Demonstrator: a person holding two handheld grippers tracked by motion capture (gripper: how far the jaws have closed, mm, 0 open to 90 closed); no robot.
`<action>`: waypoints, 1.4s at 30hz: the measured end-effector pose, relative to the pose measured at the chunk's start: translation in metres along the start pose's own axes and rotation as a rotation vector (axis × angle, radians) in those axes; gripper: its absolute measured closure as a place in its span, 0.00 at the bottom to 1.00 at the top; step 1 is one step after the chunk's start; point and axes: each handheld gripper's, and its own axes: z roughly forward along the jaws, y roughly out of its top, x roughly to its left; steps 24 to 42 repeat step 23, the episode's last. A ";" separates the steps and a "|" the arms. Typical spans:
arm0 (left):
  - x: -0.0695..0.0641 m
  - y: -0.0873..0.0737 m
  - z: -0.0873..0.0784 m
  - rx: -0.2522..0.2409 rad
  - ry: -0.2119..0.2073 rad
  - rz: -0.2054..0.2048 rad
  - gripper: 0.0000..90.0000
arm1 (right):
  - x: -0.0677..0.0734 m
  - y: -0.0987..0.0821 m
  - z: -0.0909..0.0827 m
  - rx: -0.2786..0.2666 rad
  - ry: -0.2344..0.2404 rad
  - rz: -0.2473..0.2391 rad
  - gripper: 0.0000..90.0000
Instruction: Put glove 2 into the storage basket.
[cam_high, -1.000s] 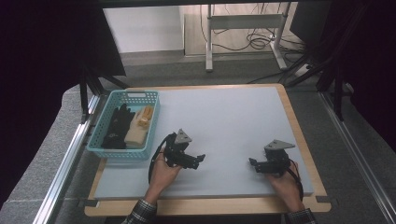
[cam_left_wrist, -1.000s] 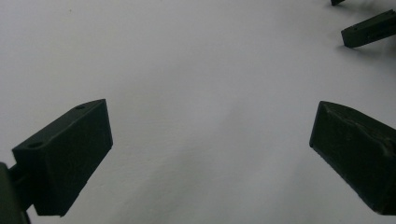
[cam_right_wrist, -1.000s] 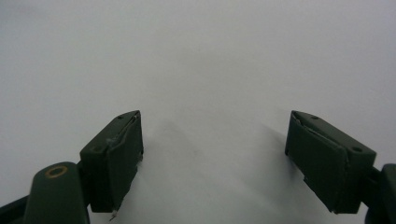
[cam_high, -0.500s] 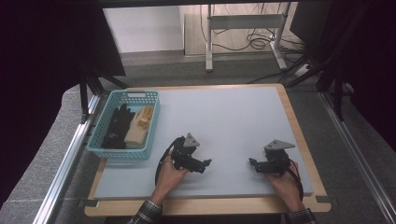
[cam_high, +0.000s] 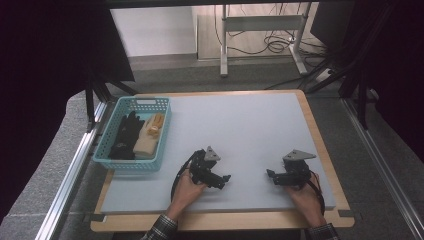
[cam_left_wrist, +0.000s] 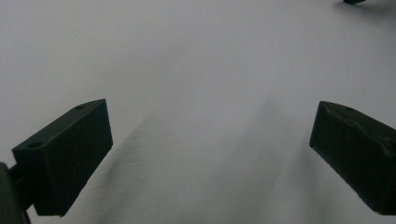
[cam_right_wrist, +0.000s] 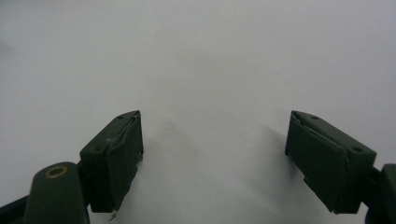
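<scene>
Both wide open and empty, the left gripper (cam_high: 226, 178) and right gripper (cam_high: 268, 175) sit well right of the soft, light gloves (cam_high: 134, 135), best pinched at a cuff.

Your left gripper (cam_high: 226, 178) sits low near the table's near edge, jaws wide apart, aimed right. Your right gripper (cam_high: 269, 174), likewise spread, faces left toward it.

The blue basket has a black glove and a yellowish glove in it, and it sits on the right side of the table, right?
Not quite. The basket does hold a black glove and a yellowish glove, but it sits on the left side of the table, beyond the left gripper. The high view shows this.
</scene>
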 end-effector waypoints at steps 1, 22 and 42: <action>-0.001 0.000 0.001 0.004 -0.001 -0.002 0.00 | 0.000 0.000 0.000 0.000 0.000 0.000 0.21; -0.002 -0.004 0.011 0.036 0.008 0.005 0.00 | 0.000 0.000 0.000 -0.001 0.000 0.001 0.21; -0.002 -0.004 0.011 0.036 0.009 0.005 0.00 | 0.000 0.000 0.000 0.001 0.001 0.001 0.21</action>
